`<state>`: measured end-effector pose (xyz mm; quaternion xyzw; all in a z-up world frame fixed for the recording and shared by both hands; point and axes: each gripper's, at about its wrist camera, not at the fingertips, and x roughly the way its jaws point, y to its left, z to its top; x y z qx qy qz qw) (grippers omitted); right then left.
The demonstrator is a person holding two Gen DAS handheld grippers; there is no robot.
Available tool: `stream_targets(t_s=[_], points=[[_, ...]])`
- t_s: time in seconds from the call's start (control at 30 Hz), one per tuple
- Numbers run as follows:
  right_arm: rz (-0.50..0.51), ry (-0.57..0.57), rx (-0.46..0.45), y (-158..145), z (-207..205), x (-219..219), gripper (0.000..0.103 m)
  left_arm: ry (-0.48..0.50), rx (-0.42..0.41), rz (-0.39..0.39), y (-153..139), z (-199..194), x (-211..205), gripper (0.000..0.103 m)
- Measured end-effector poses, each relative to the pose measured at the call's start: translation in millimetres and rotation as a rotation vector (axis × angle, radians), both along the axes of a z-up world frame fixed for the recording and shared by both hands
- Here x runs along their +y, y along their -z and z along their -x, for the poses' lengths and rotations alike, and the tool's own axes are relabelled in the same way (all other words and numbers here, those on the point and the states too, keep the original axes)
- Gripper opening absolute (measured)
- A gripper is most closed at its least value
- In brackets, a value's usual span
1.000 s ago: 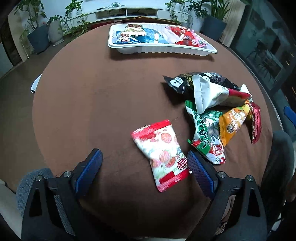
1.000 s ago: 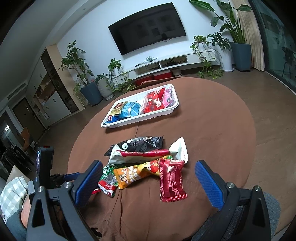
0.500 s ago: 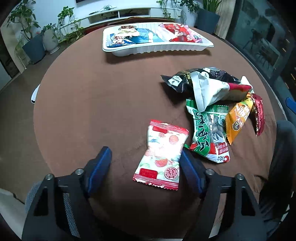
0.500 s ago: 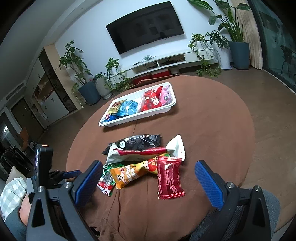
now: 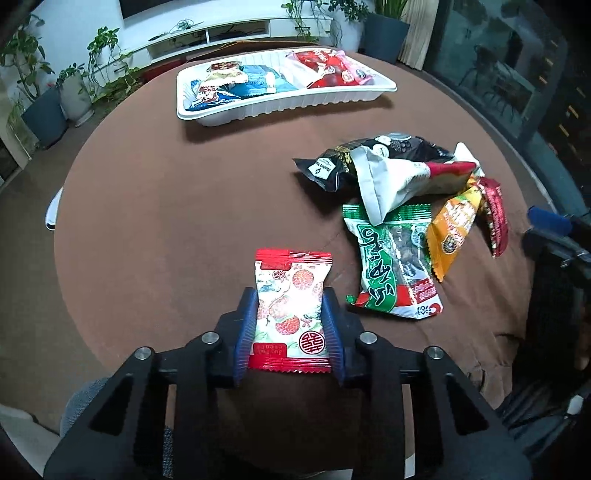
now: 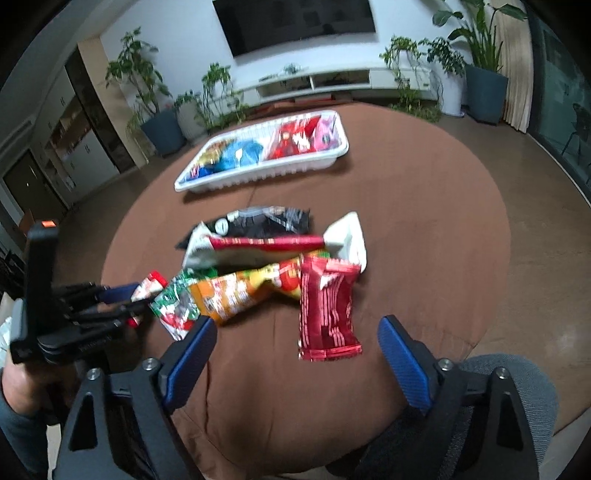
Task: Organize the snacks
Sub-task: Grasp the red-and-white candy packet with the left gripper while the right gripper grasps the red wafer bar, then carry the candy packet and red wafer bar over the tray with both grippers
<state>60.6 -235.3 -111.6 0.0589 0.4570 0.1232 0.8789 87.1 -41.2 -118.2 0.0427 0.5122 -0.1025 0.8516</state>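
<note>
My left gripper (image 5: 290, 332) is shut on a red-and-white snack packet (image 5: 291, 306), its blue pads pressed on both long sides, at the near part of the round brown table. A pile of loose snacks lies to the right: a green packet (image 5: 391, 266), an orange one (image 5: 452, 230), a dark red one (image 5: 495, 216), a white-and-red bag (image 5: 402, 177) and a black bag (image 5: 369, 155). My right gripper (image 6: 295, 354) is open and empty, just short of the dark red packet (image 6: 327, 306). The white tray (image 5: 295, 105) holds several sorted snacks at the far side.
The left gripper and the hand holding it show at the left of the right wrist view (image 6: 74, 317). The table's edge (image 5: 62, 206) curves round on the left. Potted plants (image 6: 162, 122), a TV (image 6: 295, 22) and a low cabinet stand behind the table.
My left gripper has closed on the red-and-white packet, which it straddled open before. My right gripper has moved forward and down toward the dark red packet, still open.
</note>
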Motion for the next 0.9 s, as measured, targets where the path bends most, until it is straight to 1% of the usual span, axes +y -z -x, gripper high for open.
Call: stream_targets(t_s=[0.1,0.17,0.27,0.33,0.43,0.53,0.63,0.7,0.73,0.77,0.9], points=[[0.013,-0.002,0.029,6.4,-4.5,0.2,0.083,-0.007,-0.006,0.029,-0.9,3.3,5.0,0.031],[0.012,0.005,0.046,10.1,-8.7,-1.4,0.077,-0.009,-0.011,0.048,-2.2,4.9,7.2,0.031],[0.016,0.018,0.063,13.8,-14.7,-3.6,0.074,-0.010,-0.012,0.067,-2.2,6.5,9.4,0.031],[0.014,0.021,0.085,17.8,-19.4,-4.8,0.070,-0.004,-0.004,0.062,0.3,7.2,8.6,0.031],[0.020,0.020,0.108,22.8,-24.4,-2.9,0.067,0.006,-0.001,0.059,0.3,6.4,7.5,0.031],[0.034,0.012,0.116,26.0,-27.8,-0.1,0.062,0.011,0.000,0.062,0.4,4.9,7.3,0.031],[0.061,0.008,0.106,25.8,-28.3,1.6,0.056,0.012,0.000,0.067,0.4,4.4,7.6,0.031],[0.068,0.013,0.104,25.6,-28.6,0.2,0.049,0.013,-0.002,0.070,0.1,4.4,8.0,0.030],[0.068,0.017,0.105,25.7,-28.6,-1.4,0.042,0.015,-0.002,0.071,0.0,4.6,8.1,0.030],[0.065,0.021,0.106,25.8,-28.9,-3.0,0.039,0.016,-0.001,0.071,-0.1,4.9,7.9,0.030],[0.052,0.021,0.107,25.3,-30.0,-5.3,0.036,0.022,-0.003,0.074,-1.2,6.3,6.7,0.029]])
